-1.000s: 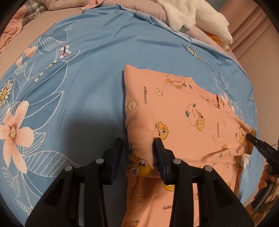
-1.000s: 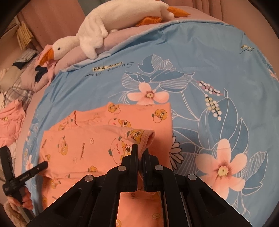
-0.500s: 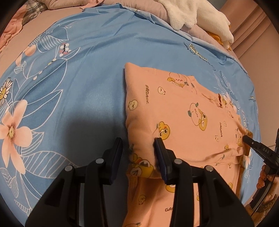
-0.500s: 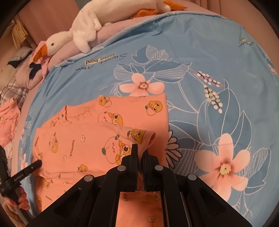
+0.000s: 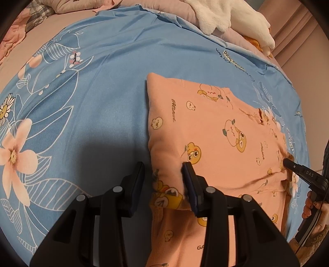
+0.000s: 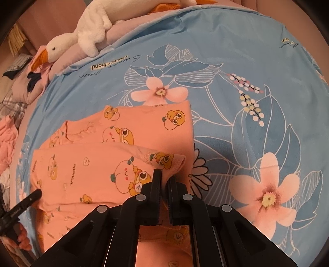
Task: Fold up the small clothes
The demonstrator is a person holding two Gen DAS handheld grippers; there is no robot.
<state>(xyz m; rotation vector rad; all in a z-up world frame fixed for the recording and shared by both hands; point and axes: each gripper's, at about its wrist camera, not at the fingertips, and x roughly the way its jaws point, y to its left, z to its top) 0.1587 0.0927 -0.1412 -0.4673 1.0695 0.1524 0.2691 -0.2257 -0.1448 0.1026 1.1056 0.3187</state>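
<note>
A small orange garment with cartoon prints point(image 5: 222, 131) lies partly folded on the blue floral sheet point(image 5: 92, 106). My left gripper point(image 5: 163, 180) is open, its jaws astride the folded layer's near left corner. My right gripper point(image 6: 164, 184) is shut on the garment's folded-over cuff edge point(image 6: 164, 160); the garment point(image 6: 86, 168) spreads to the left of it. The right gripper's tip shows in the left wrist view point(image 5: 302, 172) at the garment's right edge. The left gripper's tip shows in the right wrist view point(image 6: 22, 205).
A white plush goose point(image 6: 82, 32) lies on pink bedding at the far side; it also shows in the left wrist view point(image 5: 230, 18). Plaid and pink clothes point(image 6: 10, 115) are piled at the left. The sheet point(image 6: 246, 123) stretches to the right.
The right gripper has moved forward with the cuff, drawing the folded layer further over the garment. The left gripper has stayed open at the corner.
</note>
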